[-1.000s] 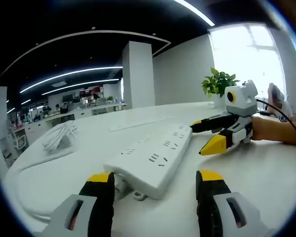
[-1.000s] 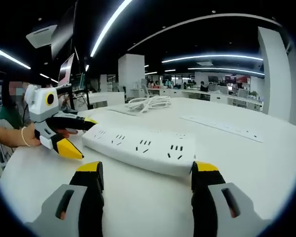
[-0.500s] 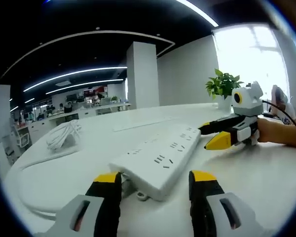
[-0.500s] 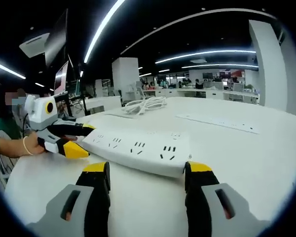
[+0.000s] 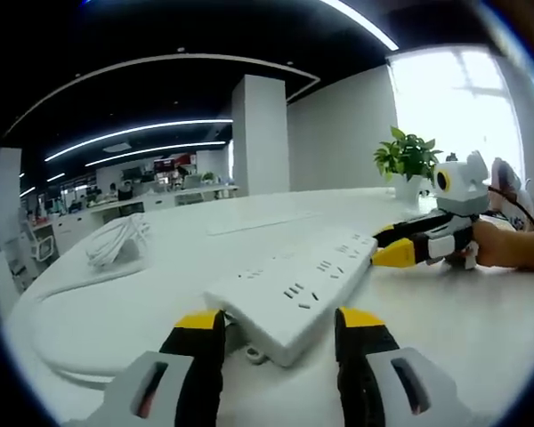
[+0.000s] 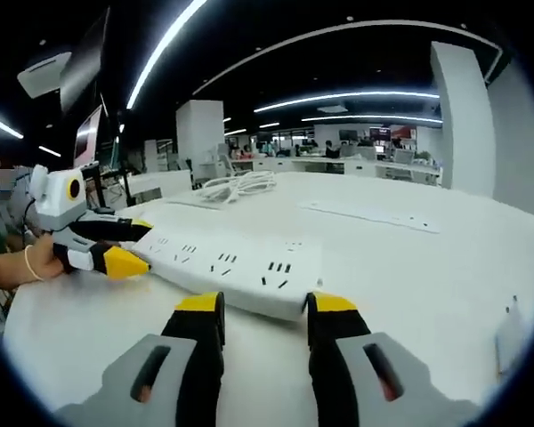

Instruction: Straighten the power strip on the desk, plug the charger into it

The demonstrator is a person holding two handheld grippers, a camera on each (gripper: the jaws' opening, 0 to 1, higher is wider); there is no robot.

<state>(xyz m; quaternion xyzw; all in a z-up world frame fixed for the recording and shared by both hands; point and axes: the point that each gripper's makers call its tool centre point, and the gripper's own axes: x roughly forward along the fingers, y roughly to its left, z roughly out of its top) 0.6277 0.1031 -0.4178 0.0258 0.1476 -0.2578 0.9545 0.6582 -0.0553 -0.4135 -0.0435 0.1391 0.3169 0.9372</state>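
A long white power strip (image 5: 294,289) lies slanted on the white desk (image 5: 463,320). My left gripper (image 5: 278,320) is open, its yellow-tipped jaws standing on either side of the strip's near end. My right gripper (image 5: 390,245) enters from the right, its jaws straddling the strip's far end. In the right gripper view the same strip (image 6: 227,262) runs off to the left, one corner of it between the open jaws of my right gripper (image 6: 264,307). The left gripper (image 6: 116,245) sits at the strip's other end, with a hand behind it. A small white charger (image 6: 509,335) lies at the right edge.
A coiled white cable (image 5: 116,242) lies at the back left of the desk, and a second flat white strip (image 5: 258,222) lies further back. A potted green plant (image 5: 409,156) stands behind the right gripper. Office desks and a white pillar fill the background.
Both grippers' jaws have narrowed around the ends of the power strip, the right more than the left. The right gripper has shifted further right in the left view. The charger has come into view.
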